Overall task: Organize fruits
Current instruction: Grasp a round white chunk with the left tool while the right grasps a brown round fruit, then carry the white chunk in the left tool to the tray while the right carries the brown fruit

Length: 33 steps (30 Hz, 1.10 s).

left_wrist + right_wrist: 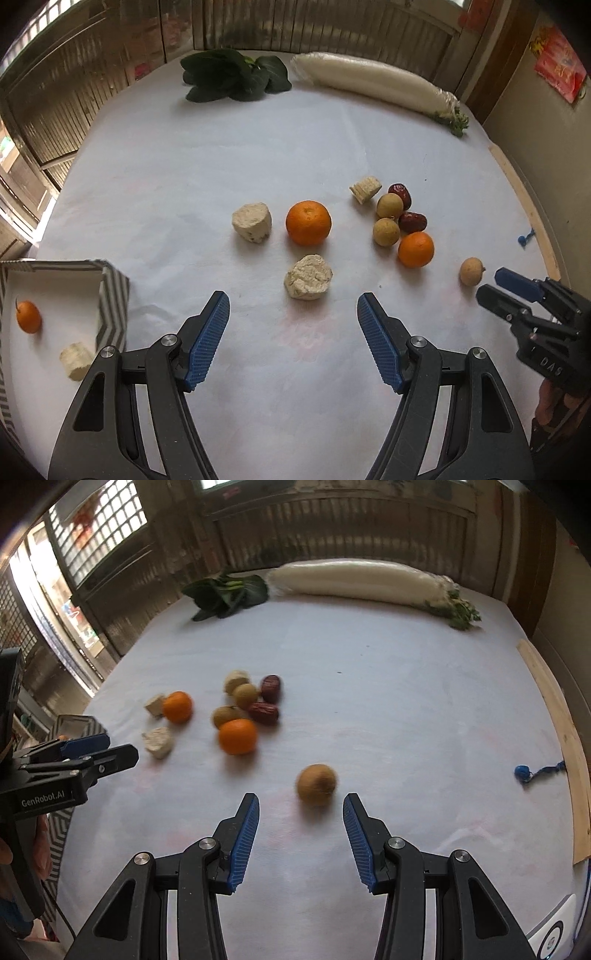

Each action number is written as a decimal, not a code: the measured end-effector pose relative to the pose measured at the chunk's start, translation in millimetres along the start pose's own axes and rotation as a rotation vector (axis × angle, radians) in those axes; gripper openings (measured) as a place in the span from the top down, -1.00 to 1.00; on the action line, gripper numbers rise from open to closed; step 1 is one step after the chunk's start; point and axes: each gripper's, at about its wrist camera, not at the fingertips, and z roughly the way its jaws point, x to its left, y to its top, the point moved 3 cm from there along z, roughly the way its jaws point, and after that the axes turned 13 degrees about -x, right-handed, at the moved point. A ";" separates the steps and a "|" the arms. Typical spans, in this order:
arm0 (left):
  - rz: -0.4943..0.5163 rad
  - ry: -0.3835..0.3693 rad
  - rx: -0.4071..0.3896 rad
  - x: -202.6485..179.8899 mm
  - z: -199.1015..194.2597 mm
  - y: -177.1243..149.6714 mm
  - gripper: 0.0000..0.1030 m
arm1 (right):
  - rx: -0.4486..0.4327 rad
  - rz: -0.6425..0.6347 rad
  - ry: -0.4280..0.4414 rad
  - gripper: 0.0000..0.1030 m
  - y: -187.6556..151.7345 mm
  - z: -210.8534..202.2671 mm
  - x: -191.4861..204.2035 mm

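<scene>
Sitting at the lower left of the left wrist view, a striped box (110,295) holds a small orange (28,316) and a pale chunk (75,360). Both tongs are spread and hold nothing: the left tongs (293,314) hang over bare white desk (221,147) just below another pale chunk (308,277); the right tongs (301,812) flank a brown longan (317,783). More fruit clusters mid-desk near a larger orange (308,222), apart from the desk's right wooden edge (554,738).

We see our right gripper (301,805) parted just behind a small round tan-brown fruit (317,784) on the white cloth-covered table (406,720).
</scene>
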 end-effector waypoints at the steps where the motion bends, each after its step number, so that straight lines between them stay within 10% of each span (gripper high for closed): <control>1: 0.003 0.004 0.002 -0.6 2.9 0.5 -0.41 | 0.002 0.004 0.000 0.11 0.9 2.1 -1.9; 10: 0.009 0.010 0.013 -1.6 22.0 5.0 -0.41 | 0.034 -0.024 -0.002 0.11 3.9 27.3 -6.7; 16: -0.022 -0.035 -0.005 0.1 24.6 4.7 -0.40 | 0.022 -0.027 0.001 0.47 2.5 28.7 -8.6; 21: 0.019 -0.029 0.024 -5.9 32.3 -1.7 0.29 | 0.016 -0.041 -0.004 0.47 1.8 28.9 -7.0; 33: 0.016 -0.013 -0.003 -1.4 15.8 -2.0 0.39 | -0.010 -0.034 0.016 0.47 6.8 9.3 3.1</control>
